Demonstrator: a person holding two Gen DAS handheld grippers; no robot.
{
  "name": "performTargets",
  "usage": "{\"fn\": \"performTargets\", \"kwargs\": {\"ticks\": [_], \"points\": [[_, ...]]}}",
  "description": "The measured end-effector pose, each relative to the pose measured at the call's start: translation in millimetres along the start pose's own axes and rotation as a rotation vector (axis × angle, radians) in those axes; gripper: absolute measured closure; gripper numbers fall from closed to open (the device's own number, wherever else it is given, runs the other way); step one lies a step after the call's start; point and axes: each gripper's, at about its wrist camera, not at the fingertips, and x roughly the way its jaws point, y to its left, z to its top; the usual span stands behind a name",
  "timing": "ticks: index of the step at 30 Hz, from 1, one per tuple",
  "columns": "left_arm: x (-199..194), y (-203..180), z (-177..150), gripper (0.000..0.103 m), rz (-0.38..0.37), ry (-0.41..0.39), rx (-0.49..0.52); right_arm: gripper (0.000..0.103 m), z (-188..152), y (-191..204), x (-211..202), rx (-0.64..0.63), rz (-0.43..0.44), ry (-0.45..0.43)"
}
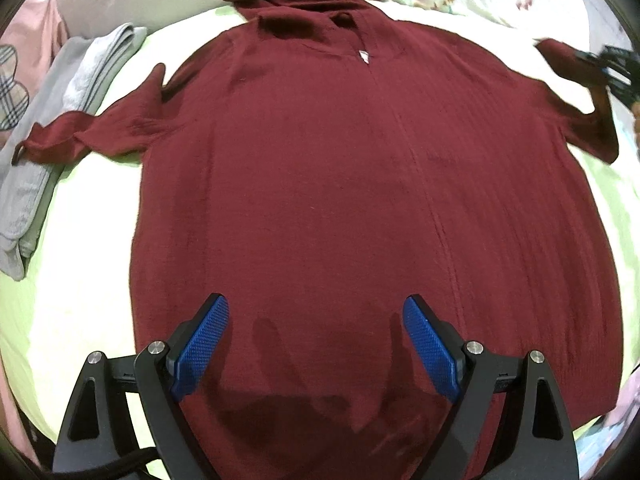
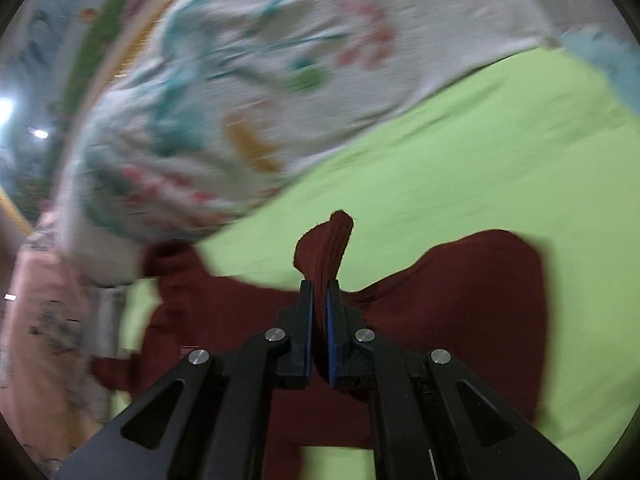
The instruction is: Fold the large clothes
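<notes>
A large maroon sweater (image 1: 340, 168) lies flat on a light green bed sheet (image 1: 88, 240), collar at the far end, left sleeve (image 1: 92, 132) stretched out to the left. My left gripper (image 1: 316, 312) is open and empty, hovering over the sweater's near hem. My right gripper (image 2: 319, 292) is shut on the right sleeve's cuff (image 2: 330, 248), which sticks up between its blue pads. In the left wrist view the right gripper (image 1: 612, 68) holds that sleeve (image 1: 576, 80) lifted at the far right. The rest of the sweater (image 2: 460, 304) spreads below it.
A folded grey garment (image 1: 48, 140) lies on the sheet at the left, under the left sleeve's end. A floral white quilt (image 2: 248, 92) is bunched along the far side of the bed. Pink fabric (image 1: 28, 40) sits at the far left.
</notes>
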Motion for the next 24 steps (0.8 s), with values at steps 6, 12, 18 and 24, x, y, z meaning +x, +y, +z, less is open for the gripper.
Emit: {"fn": "performTargets", "kwargs": {"ticks": [6, 12, 18, 24], "points": [[-1, 36, 4, 0.013, -0.030, -0.018, -0.092, 0.097, -60, 113, 71, -0.016, 0.202, 0.041], [6, 73, 7, 0.013, -0.051, -0.018, -0.168, 0.097, -130, 193, 148, -0.055, 0.336, 0.182], [11, 98, 15, 0.013, -0.099, -0.041, -0.210, 0.097, -174, 227, 195, -0.077, 0.385, 0.303], [27, 108, 49, 0.013, -0.215, -0.062, -0.258, 0.083, -181, 218, 184, -0.045, 0.412, 0.370]]}}
